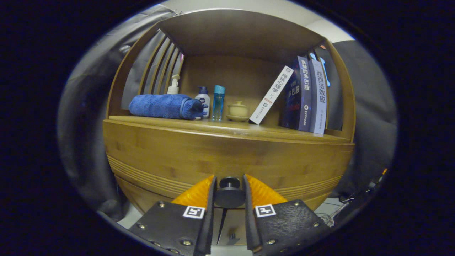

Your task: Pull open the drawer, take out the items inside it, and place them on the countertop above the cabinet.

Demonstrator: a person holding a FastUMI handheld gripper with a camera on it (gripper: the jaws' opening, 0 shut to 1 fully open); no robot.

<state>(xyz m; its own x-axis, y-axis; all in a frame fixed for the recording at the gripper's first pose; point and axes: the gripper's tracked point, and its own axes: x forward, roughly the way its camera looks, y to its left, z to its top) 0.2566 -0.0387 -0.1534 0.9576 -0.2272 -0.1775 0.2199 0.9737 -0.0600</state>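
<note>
1. Both fingers of the gripper (229, 186) press on the dark round knob (229, 193) of the drawer (220, 160), clamping it.
2. Drawer front sits closed in the wooden cabinet (142, 192).
3. Above, the countertop (227, 127) carries a rolled blue towel (165, 106), bottles (218, 103), a small lidded pot (238, 110) and books (305, 94).

cabinet (227, 149): warm brown wood, fine horizontal grooves across the drawer front
knob (229, 193): black, between the gripper (229, 185) fingers, which sit close on either side of it
towel (165, 106): deep blue, rolled
pump bottle (173, 85): white
squat bottle (203, 100): white with dark blue cap
slim bottle (218, 102): translucent light blue
lidded cup (238, 110): pale cream-yellow
leaning book (271, 95): white
upright books (305, 96): dark navy and lavender-grey
</note>
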